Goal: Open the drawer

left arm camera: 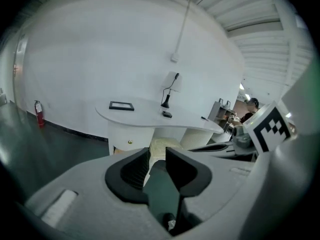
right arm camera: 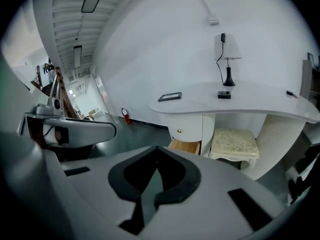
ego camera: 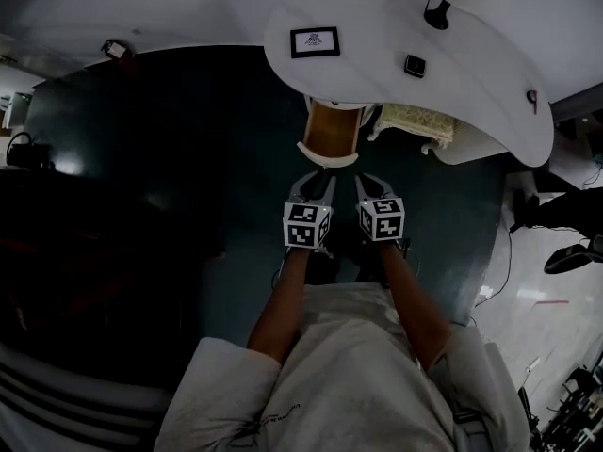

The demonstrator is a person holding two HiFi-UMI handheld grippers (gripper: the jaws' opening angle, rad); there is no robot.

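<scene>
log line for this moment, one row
lower drawer: open | left gripper: open, empty | right gripper: shut, empty | both clear of desk

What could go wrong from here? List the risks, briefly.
1. The drawer stands open toward the person, so a step forward could knock it.
2. The cushioned stool sits close beside the drawer and could be bumped.
3. The left tool and right tool hang clear of the desk; a hurried reach back might strike the drawer front.
</scene>
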